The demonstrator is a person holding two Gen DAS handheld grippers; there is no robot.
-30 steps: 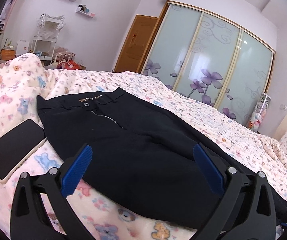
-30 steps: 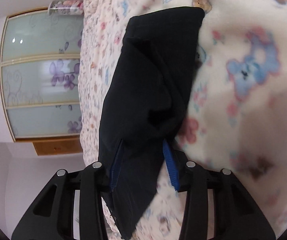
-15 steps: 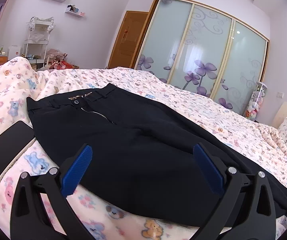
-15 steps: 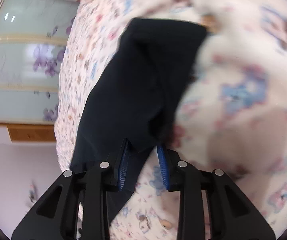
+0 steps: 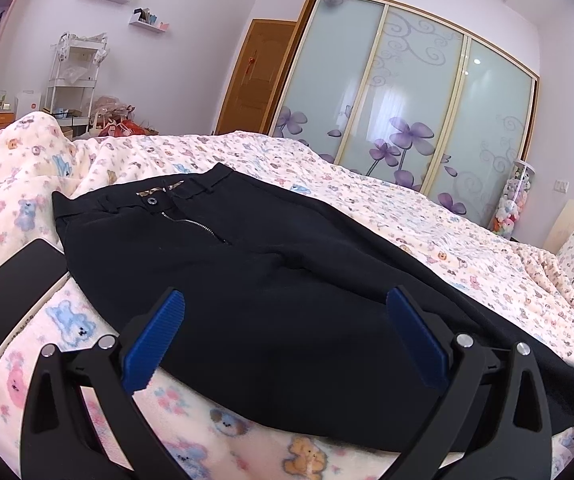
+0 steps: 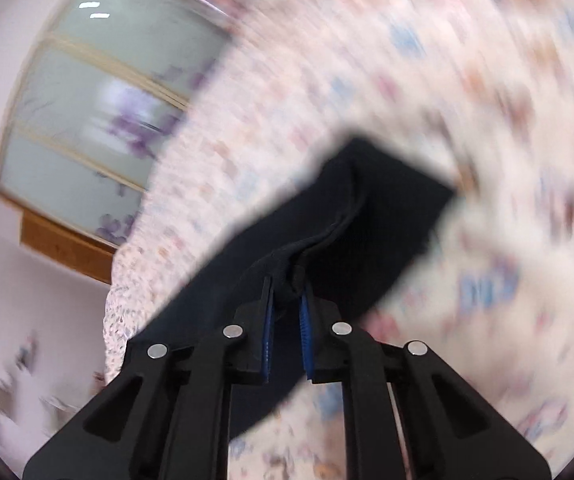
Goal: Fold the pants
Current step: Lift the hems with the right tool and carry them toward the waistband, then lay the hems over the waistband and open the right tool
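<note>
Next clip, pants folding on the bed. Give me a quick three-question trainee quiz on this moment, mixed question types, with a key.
1. True or false: the left gripper is clamped on the pants.
2. What is the right gripper shut on? A) phone B) pants C) blanket
3. Fill in: beside the waistband, on the blanket, lies a ____.

Key
1. False; its jaws stand wide open above the fabric.
2. B; a bunched fold of the pants.
3. phone
</note>
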